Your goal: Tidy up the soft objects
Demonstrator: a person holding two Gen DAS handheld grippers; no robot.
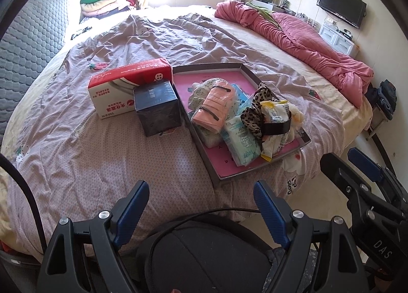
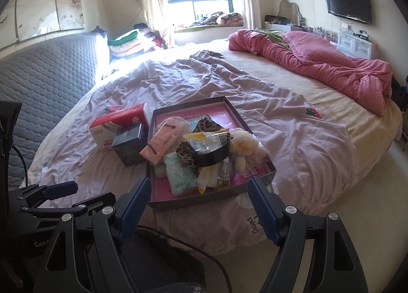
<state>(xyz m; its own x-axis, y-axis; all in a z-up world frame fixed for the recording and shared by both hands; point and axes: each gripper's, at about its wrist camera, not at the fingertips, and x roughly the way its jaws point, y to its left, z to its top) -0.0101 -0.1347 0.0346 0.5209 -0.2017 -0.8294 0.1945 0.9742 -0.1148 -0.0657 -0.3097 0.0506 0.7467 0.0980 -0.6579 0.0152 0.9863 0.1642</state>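
Note:
A shallow box tray with a pink floor (image 1: 230, 169) (image 2: 163, 191) lies on the bed. It holds a heap of soft things: a rolled peach cloth (image 1: 214, 107) (image 2: 159, 144), a leopard-print scrunchie (image 1: 255, 114) (image 2: 187, 155), a tissue pack (image 1: 242, 144) (image 2: 181, 174), wrapped packets under a black band (image 1: 276, 124) (image 2: 211, 156) and a cream plush toy (image 2: 242, 146). My left gripper (image 1: 201, 196) is open and empty, held before the bed's near edge. My right gripper (image 2: 199, 191) is open and empty just before the tray's near rim.
A red-and-white tissue box (image 1: 122, 86) (image 2: 114, 124) and a dark cube box (image 1: 156, 107) (image 2: 128, 144) stand left of the tray. A crumpled pink quilt (image 1: 306, 43) lies at the bed's far right. A grey padded headboard (image 1: 30, 45) is at left.

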